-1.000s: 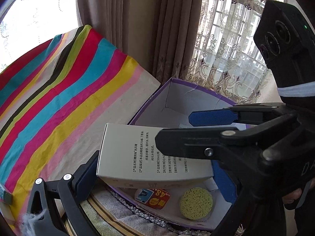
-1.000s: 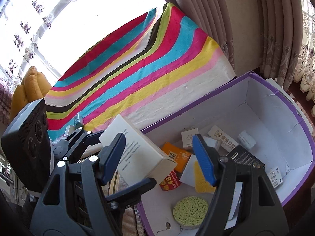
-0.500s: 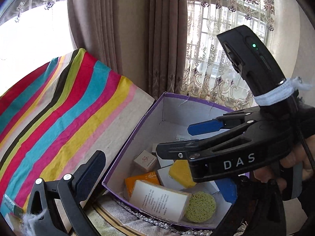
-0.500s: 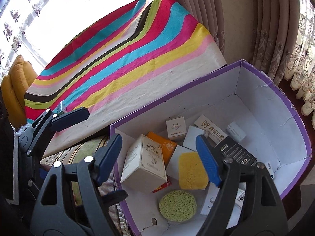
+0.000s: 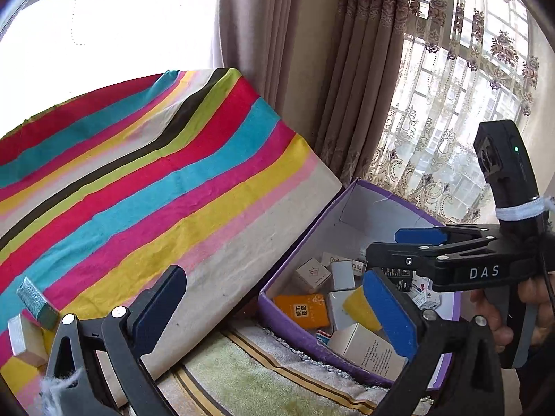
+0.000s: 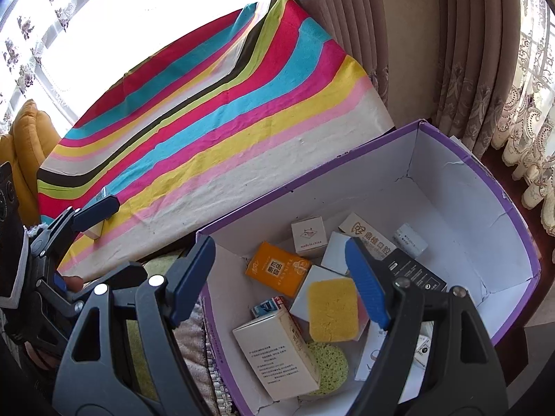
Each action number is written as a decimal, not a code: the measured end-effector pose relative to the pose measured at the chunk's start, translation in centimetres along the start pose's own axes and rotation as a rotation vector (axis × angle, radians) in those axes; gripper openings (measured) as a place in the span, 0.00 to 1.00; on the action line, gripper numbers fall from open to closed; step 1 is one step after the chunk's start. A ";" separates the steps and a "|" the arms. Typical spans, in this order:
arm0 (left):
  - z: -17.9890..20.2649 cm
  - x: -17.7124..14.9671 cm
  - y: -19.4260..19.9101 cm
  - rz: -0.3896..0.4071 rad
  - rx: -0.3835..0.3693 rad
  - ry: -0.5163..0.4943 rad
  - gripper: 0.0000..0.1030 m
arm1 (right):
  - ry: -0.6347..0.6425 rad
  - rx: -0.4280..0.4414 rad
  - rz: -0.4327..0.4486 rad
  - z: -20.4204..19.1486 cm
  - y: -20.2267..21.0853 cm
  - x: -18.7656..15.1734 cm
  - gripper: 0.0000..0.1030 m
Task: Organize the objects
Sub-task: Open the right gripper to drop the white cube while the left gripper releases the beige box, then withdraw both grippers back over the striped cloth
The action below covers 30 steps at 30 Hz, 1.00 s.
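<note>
Lying tilted inside the purple box [image 6: 513,215], the white carton [image 6: 277,350] is gripped by neither tool: both the right gripper [image 6: 281,277] and left gripper [image 5: 274,312] are held wide apart, empty.

The left hand-held gripper [image 5: 274,312], black with blue pads, points forward and downward with its two fingers spread wide and nothing between them. In the right wrist view the same tool shows at the left edge, one blue-padded finger [image 6: 99,209] reaching out, and a fingertip of the person's left hand [image 6: 71,281] wrapped round its frame. The right hand-held gripper [image 6: 277,282], of the same black and blue make, tilts steeply down, jaws parted and empty. In the left wrist view the person's right hand [image 5: 520,315] grips its handle from below, fingers curled round the trigger.
</note>
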<state>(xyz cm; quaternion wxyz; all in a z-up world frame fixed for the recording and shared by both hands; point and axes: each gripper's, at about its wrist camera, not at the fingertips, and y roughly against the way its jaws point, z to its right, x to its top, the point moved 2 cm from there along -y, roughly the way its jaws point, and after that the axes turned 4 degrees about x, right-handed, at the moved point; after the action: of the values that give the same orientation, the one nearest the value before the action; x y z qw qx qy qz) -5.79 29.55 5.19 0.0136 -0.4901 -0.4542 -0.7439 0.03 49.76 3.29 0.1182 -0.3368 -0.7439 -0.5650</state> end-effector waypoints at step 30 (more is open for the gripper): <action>-21.8 -7.1 6.6 -0.050 0.405 0.514 0.91 | 0.201 0.134 -0.116 -12.5 -6.0 -0.8 0.78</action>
<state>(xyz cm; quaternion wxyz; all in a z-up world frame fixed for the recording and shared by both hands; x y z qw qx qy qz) -14.65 7.66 1.97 0.2066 -0.2623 -0.5866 -0.7378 -5.68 37.15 2.44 0.1816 -0.2265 -0.7824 -0.5510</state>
